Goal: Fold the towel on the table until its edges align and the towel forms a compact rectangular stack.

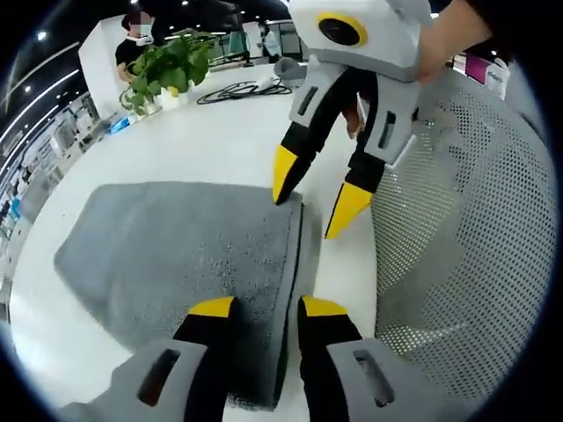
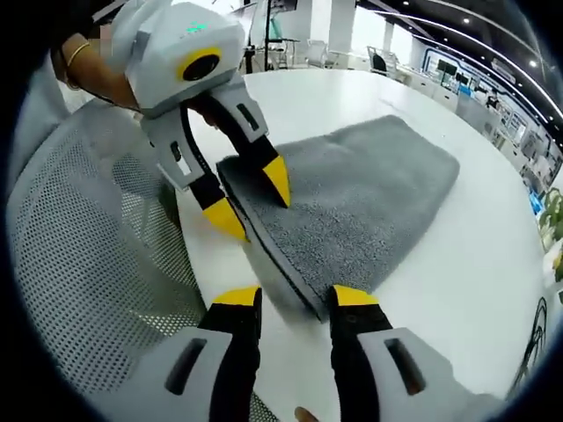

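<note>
We see the grey towel (image 1: 189, 255) lying flat on the white table (image 1: 202, 141), already doubled: along its near side two layers show, one upon the other. This thick edge runs beside the table's border, just next to the white mesh chair back (image 1: 466, 255).

The left gripper (image 1: 266, 308) has its yellow-tipped jaws spread, one on each side of one end of this thick edge. In the right gripper view the same left gripper (image 2: 252, 201) comes in from the left, with one tip over the cloth and the other outside the edge. We judge that it is set astride the corner in order to pinch both layers together, but the jaws do not yet press the cloth.

The right gripper (image 2: 295, 303) is also spread, and the other end of the same edge lies between its tips. In the left gripper view the right gripper (image 1: 317, 198) hangs from above, held by a person's hand (image 1: 449, 35), one tip touching the corner of the towel and the other beside it over the bare table.

The long axis of the towel, we think, runs away from the chair toward the middle of the table, and the layered edge is a short side. The two grippers stand at its two corners, which suits carrying this side over to the far side.

Farther away on the table stand a potted plant (image 1: 167, 70) and some black cables (image 1: 242, 90).
</note>
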A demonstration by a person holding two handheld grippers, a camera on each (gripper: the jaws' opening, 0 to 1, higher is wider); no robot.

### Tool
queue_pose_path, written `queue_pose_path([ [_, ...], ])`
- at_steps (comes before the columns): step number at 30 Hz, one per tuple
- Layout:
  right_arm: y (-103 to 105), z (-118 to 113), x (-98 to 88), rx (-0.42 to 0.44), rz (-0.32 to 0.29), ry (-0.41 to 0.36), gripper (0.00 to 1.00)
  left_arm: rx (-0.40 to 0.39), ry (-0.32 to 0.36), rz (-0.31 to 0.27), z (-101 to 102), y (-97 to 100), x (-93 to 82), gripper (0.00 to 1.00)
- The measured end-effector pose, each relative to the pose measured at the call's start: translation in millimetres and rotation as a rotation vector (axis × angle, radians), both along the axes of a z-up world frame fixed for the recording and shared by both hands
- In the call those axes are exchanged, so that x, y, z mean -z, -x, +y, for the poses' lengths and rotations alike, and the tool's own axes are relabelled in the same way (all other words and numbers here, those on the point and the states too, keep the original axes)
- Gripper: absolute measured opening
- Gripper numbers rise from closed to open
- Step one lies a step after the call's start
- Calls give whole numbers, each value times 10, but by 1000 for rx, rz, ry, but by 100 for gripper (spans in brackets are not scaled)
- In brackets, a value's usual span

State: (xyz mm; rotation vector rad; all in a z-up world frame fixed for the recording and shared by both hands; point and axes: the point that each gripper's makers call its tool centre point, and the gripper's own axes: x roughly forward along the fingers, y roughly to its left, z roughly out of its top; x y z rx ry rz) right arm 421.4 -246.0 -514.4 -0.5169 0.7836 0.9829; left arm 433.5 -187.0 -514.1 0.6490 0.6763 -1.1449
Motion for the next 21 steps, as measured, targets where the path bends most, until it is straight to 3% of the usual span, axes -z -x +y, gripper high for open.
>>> queue_pose_path([
  [7, -82, -15, 34, 5, -16, 31, 21, -8, 25, -8, 14, -27, 12, 24],
  [10, -102, -16, -19, 62, 32, -14, 18, -6, 16, -24, 33, -67, 37, 18],
  [13, -139, -36, -21, 76, 36, -30, 15, 11, -9, -38, 14, -127, 37, 12],
  [17, -104, -12, -46, 58, 25, -20, 16, 8, -9, -1, 24, -119, -8, 10],
  [21, -75, -2, -143, 47, 5, -23, 17, -97, 79, 147, 36, -153, -26, 8],
])
